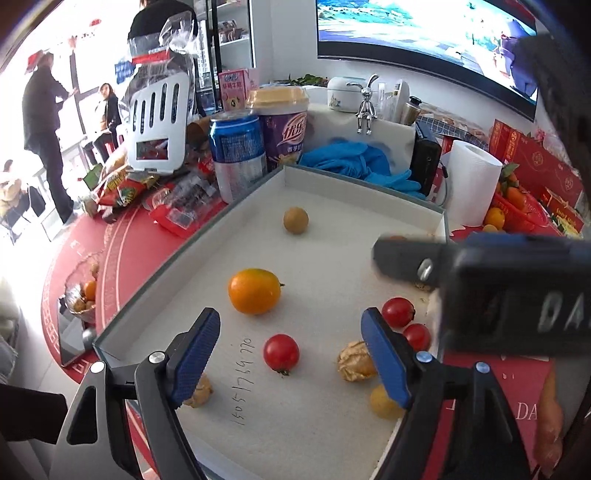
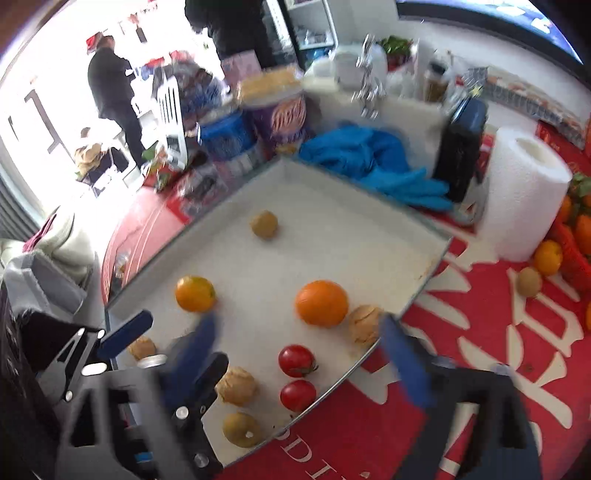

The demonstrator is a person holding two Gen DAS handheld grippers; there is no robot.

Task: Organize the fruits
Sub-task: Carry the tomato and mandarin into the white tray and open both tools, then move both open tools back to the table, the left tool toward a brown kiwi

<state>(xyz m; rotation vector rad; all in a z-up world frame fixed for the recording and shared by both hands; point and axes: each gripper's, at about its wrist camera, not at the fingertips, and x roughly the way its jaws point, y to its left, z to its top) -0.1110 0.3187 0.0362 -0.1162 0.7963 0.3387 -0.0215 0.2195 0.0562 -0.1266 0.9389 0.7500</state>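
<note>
Both tools stand apart with nothing clamped: the left tool over a cherry tomato, the right tool over the white tray.

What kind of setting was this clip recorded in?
Probably a shop or showroom, not a home: a big wall screen, a glass-door drinks fridge, and red gift boxes beside a table crowded with snacks and fruit.

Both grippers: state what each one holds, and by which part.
Nothing is held. The left gripper stands open above the tray, a cherry tomato loose between its fingers. The right gripper is open too, empty.
</note>
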